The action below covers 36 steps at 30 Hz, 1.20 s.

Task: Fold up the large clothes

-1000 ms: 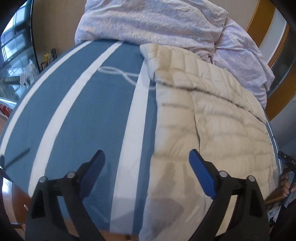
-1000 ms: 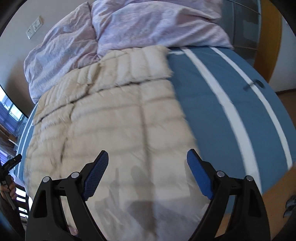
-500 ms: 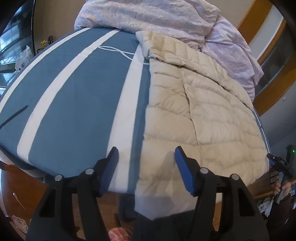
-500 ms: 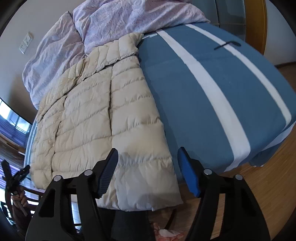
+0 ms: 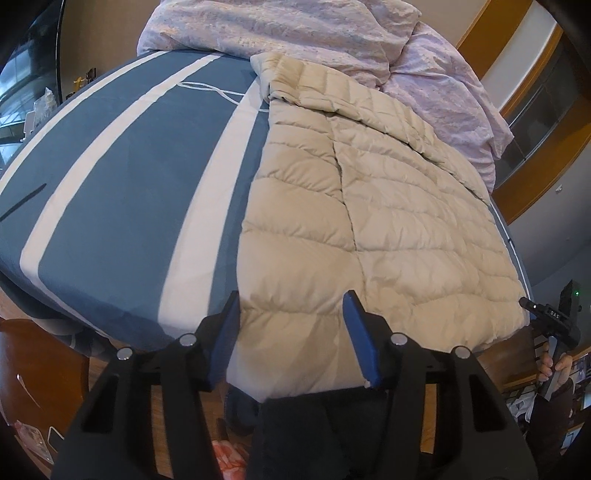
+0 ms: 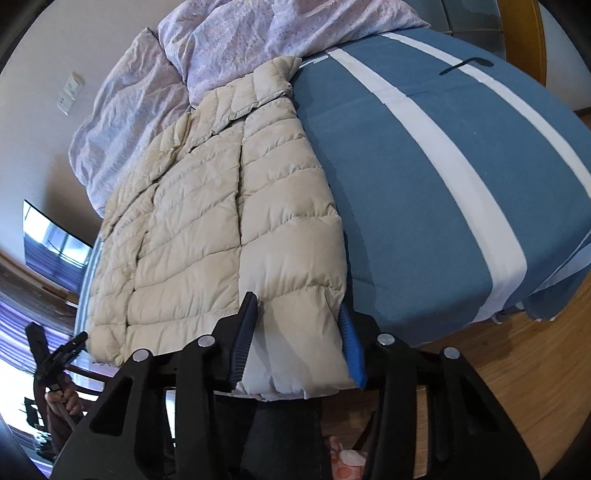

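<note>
Two grippers are angling down at the hem of the beige jacket, which is lying flat on the striped bed. Our left gripper and right gripper are closing around the hem. A second ago both were spread wide, farther over the jacket.

A home bedroom: striped bed, rumpled lilac duvet, wooden floor.
</note>
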Tool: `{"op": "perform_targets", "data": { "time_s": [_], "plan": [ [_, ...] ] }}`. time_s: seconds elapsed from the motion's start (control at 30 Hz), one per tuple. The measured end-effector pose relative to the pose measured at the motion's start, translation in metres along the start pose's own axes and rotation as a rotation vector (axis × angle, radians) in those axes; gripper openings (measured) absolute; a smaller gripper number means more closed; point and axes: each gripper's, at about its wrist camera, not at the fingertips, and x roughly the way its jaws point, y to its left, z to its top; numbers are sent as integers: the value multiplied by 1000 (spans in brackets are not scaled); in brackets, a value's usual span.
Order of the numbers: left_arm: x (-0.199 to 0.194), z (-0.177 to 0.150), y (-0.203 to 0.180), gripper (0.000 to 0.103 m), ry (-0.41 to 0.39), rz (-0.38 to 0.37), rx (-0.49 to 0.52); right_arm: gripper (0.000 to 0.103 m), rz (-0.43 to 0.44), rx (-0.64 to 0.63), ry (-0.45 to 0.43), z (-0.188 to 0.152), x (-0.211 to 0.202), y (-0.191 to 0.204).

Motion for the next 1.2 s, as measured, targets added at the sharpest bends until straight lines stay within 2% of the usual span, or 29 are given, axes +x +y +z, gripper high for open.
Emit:
{"op": "perform_targets", "data": {
  "time_s": [0.3,0.47,0.57,0.9,1.2],
  "plan": [
    [2,-2,-5,43,-2,-6,-10,33,22,7,4,-5,2,1],
    [3,-1,-2,14,4,-7,-29,15,16,-6,2,-6,3,6],
    [-1,2,-3,8,-9,-1,-19,11,-3,-33,-19,-2,-3,13],
    [-36,41,-23,6,-137,72,51,9,-90,-123,-122,27,-24,44],
    [-43,95,-52,6,-234,164,107,9,-159,-162,-209,82,-21,75]
  ]
}}
